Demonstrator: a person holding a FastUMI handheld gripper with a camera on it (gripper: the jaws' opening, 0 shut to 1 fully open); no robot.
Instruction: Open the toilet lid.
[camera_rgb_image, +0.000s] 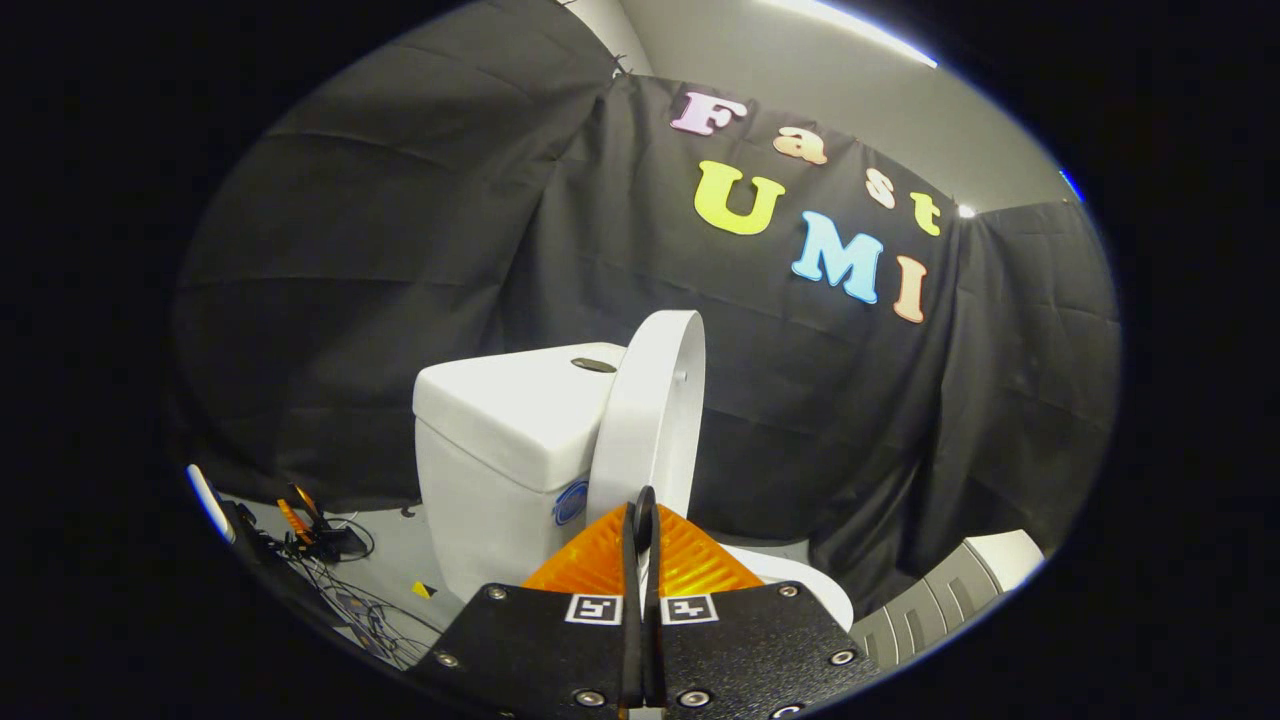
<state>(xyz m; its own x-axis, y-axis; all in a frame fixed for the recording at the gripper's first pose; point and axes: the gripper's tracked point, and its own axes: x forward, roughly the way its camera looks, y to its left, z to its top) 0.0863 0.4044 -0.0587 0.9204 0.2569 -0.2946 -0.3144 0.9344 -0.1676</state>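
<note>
Toilet lid (650, 420) is already standing up, nearly vertical, edge-on to the camera, leaning back toward the cistern (510, 440) right behind it. So going by how things sit, the opening part looks pretty much done, or at worst needs a last nudge back.

Where it sits relative to the claw (643, 520): straight ahead and just above the fingertips, basically dead centre along the line the fingers point. The lid's long axis runs up and down, tilted slightly away at the top, and its thin rim faces the claw. The fingers are pressed together with only a hairline gap between them, and I can't see anything pinched in there. The tips look like they sit right at the lower edge of the lid, but whether they actually touch it I can't tell from this angle.

The seat rim (800, 585) curves out just past the fingers on one side. A tangle of cables and small gear (330, 560) is on the floor off to the other side of the cistern, well apart from everything.

If any push is still needed, my guess is it goes forward and slightly up, toward the cistern.
</note>
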